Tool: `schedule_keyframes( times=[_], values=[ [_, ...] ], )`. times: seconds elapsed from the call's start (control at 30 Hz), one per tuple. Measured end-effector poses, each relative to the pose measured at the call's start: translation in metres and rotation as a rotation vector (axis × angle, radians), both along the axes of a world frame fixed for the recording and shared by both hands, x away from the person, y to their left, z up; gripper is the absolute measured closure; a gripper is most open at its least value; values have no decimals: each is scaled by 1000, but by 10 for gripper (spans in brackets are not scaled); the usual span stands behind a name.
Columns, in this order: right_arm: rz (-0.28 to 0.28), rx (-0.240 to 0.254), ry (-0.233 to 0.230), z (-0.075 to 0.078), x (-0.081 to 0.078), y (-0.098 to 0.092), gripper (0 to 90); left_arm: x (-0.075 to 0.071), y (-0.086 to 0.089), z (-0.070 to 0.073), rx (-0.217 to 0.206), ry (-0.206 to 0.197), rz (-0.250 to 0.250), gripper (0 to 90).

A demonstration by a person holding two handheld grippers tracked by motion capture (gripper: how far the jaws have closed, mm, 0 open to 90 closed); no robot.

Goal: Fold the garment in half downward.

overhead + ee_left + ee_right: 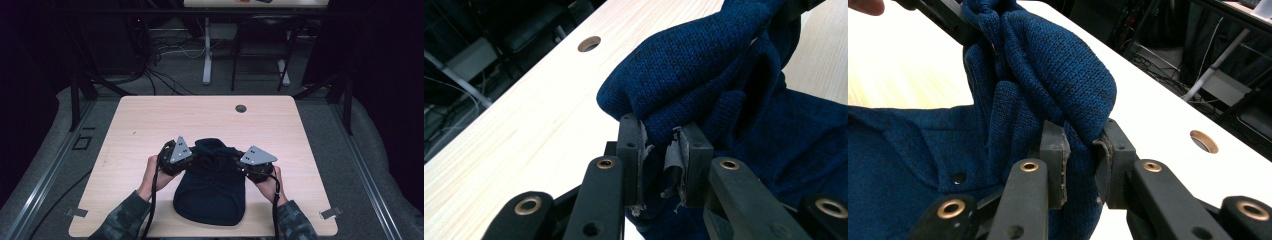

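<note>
Dark blue knitted garment (210, 187) lying on the near half of the wooden table (150, 120), well short of the round hole (241, 108). Far end bunched up and lifted. Left gripper (663, 150) clamped on a fold of that bunched knit; right gripper (1080, 150) likewise clamped on the opposite fold. One snap button (958, 177) visible on the flat cloth.

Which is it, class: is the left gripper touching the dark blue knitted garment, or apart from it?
Touching. In the left gripper view, the left gripper has its jaws closed on a bunched fold of the dark blue knitted garment, with the fabric pinched between the pads.
</note>
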State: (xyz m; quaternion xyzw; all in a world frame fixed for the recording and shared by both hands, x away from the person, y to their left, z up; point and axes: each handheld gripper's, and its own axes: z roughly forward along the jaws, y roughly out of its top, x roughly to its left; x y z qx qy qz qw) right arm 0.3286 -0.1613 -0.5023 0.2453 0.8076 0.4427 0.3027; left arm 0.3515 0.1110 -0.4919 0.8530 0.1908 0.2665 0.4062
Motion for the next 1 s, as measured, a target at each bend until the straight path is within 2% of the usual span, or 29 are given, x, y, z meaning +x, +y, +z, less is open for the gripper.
schedule_keyframes(
  times=[0.07,0.1,0.13,0.17,0.2,0.23,0.27,0.33,0.37,0.4,0.5,0.53,0.57,0.63,0.67,0.77,0.8,0.87,0.93,0.97,1.0],
  values=[
    [3,-14,-6,-2,-3,1,769,-1,1,-2,-7,4,9,725],
    [6,-18,-8,-3,-4,2,770,0,0,-4,5,23,21,688],
    [4,-25,-13,-3,-4,3,771,0,0,-4,5,23,21,632],
    [4,-25,-13,-3,-4,3,771,1,1,-5,10,30,33,632],
    [14,-26,-13,-3,-5,4,772,2,2,-5,7,44,39,548],
    [14,-26,-13,-3,-5,4,772,3,3,-5,1,56,44,548],
    [14,-29,-14,-3,-5,4,772,5,4,-7,1,80,67,442],
    [17,-23,-15,-3,-5,3,772,6,5,-8,-1,88,72,382],
    [22,-22,-7,-3,-5,3,772,8,5,-11,-10,108,73,367],
    [26,-24,-8,-4,-5,3,772,8,5,-11,-10,108,73,360],
    [36,-28,1,-4,-6,4,770,9,5,-13,-25,111,54,402],
    [37,-34,2,-4,-6,4,770,9,5,-14,-26,111,43,448],
    [49,-39,16,-5,-7,5,765,8,4,-15,-23,112,35,576],
    [51,-38,22,-5,-8,5,755,7,7,-16,-24,118,8,672],
    [54,-36,42,-6,-8,5,748,7,8,-17,-25,118,6,697],
    [57,-25,85,-6,-9,5,736,5,9,-19,-17,123,-6,730],
    [57,-25,85,-6,-9,5,736,5,9,-19,-17,123,-6,733],
    [57,-29,121,-7,-12,6,714,4,9,-19,-9,121,-11,734],
    [54,-32,129,-8,-12,6,708,3,10,-20,-8,126,-13,730],
    [54,-30,158,-9,-13,6,699,3,10,-21,-13,129,-13,729],
    [48,-27,163,-9,-14,5,696,1,11,-22,-12,134,-19,727]
  ],
)
